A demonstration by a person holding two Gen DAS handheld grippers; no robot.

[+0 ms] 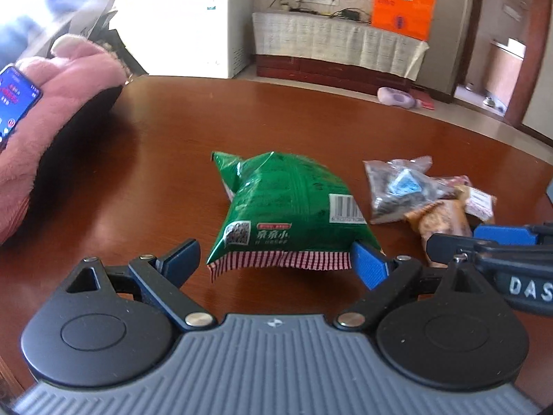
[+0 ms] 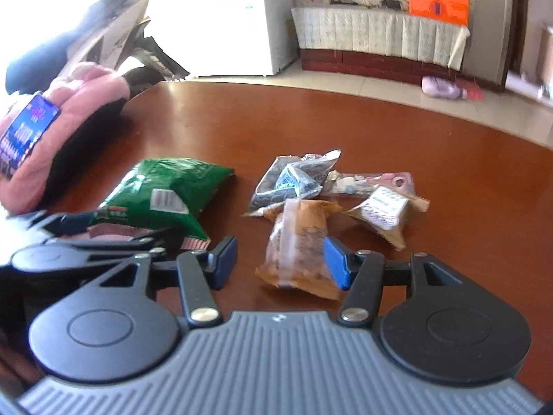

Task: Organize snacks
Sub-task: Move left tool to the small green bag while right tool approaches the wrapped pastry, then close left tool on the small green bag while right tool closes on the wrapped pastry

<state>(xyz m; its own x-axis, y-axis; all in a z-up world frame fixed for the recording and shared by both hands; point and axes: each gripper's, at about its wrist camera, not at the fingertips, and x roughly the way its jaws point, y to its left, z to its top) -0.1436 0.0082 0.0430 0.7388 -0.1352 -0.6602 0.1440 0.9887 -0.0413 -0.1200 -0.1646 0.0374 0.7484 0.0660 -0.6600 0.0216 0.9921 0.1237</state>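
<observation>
A green snack bag (image 1: 287, 207) with a red-striped seam lies on the brown table (image 1: 172, 159). My left gripper (image 1: 276, 259) is open, its blue fingers on either side of the bag's near seam. The bag also shows in the right wrist view (image 2: 166, 197). My right gripper (image 2: 281, 259) is open around the near end of a brown snack packet (image 2: 297, 245). Behind that lie a dark clear packet (image 2: 293, 180), a tan packet with a white label (image 2: 383, 211) and a pinkish packet (image 2: 373, 180). The right gripper (image 1: 484, 238) shows at the right of the left view.
A pink plush sleeve (image 1: 52, 110) with a phone (image 1: 13, 103) rests on the table's left side. Beyond the table's curved far edge are a white cabinet (image 1: 207, 20), a low covered bench (image 1: 338, 41) and an orange sign (image 1: 402, 8).
</observation>
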